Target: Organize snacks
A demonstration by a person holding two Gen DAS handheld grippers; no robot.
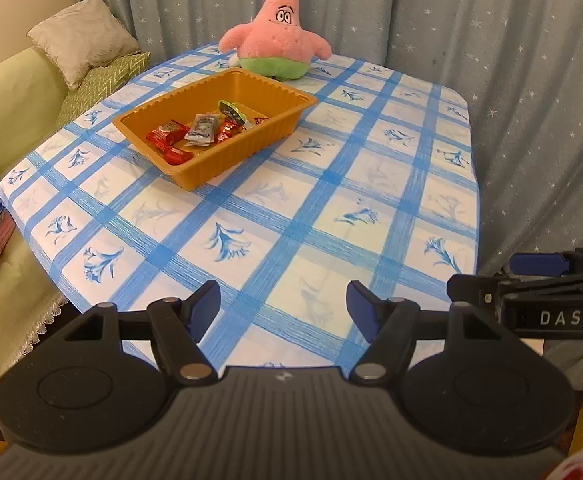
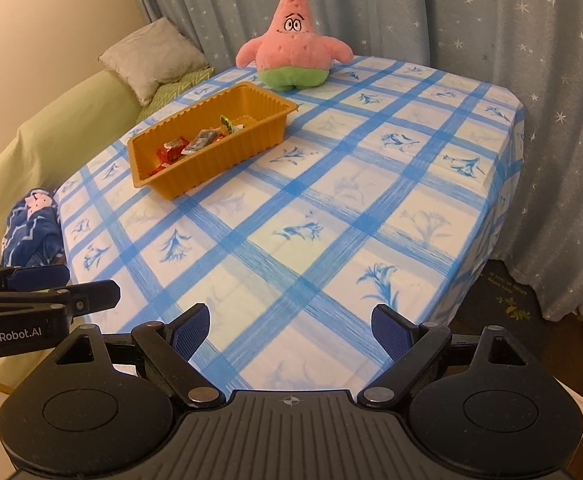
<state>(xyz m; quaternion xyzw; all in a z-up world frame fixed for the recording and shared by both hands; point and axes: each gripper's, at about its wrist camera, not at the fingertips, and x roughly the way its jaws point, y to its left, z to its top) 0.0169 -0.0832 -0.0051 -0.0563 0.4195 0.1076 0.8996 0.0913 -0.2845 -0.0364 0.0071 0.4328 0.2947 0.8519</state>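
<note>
An orange plastic tray [image 1: 283, 92] [image 2: 259, 98] stands on the far left part of the table and holds several wrapped snacks: red packets [image 1: 165, 136] [image 2: 171, 150], a silver sachet [image 1: 200, 130] [image 2: 203, 139] and a green wrapper [image 1: 229, 109] [image 2: 226, 122]. My left gripper [image 1: 283, 304] hangs open over the table's near edge, nothing between its blue pads. My right gripper [image 2: 290, 330] is also open and empty above the near edge, well short of the tray. In each wrist view the other gripper pokes in from the side.
A pink star-shaped plush toy [image 1: 277, 36] [image 2: 293, 48] sits behind the tray at the far edge. The table wears a blue-and-white checked cloth [image 1: 331, 200] [image 2: 331, 208]. A green sofa [image 1: 7, 104] with cushions stands at left; starred curtains [image 1: 491, 40] hang behind.
</note>
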